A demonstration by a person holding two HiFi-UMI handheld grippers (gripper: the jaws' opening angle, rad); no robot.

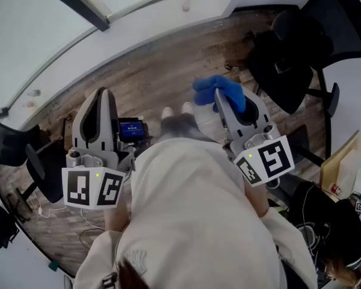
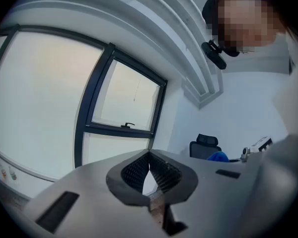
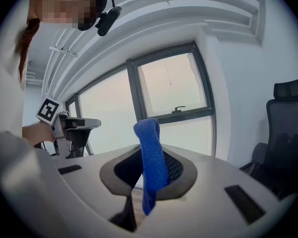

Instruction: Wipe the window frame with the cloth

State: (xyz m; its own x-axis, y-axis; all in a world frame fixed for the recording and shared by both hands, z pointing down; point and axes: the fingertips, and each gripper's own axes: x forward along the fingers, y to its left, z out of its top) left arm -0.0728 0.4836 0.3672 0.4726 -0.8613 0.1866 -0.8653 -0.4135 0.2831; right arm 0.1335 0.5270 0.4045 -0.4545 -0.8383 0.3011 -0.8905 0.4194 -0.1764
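A blue cloth (image 1: 219, 90) (image 3: 150, 157) is pinched between the jaws of my right gripper (image 1: 221, 98) (image 3: 148, 168), which is shut on it; one end stands above the jaws and the other hangs below. My left gripper (image 1: 102, 94) (image 2: 149, 158) is held beside it, jaws together with nothing between them. The dark window frame (image 1: 78, 2) (image 2: 92, 103) (image 3: 136, 98) lies ahead, beyond the white sill (image 1: 108, 41), and both grippers are well short of it. The left gripper view catches the cloth (image 2: 218, 156) at its right.
Black office chairs (image 1: 307, 47) (image 3: 283, 133) crowd the right side, and another dark chair (image 1: 12, 146) sits at the left. A small bottle (image 1: 186, 5) stands on the sill. A device with a lit screen (image 1: 131, 129) rests on the wooden floor by my feet.
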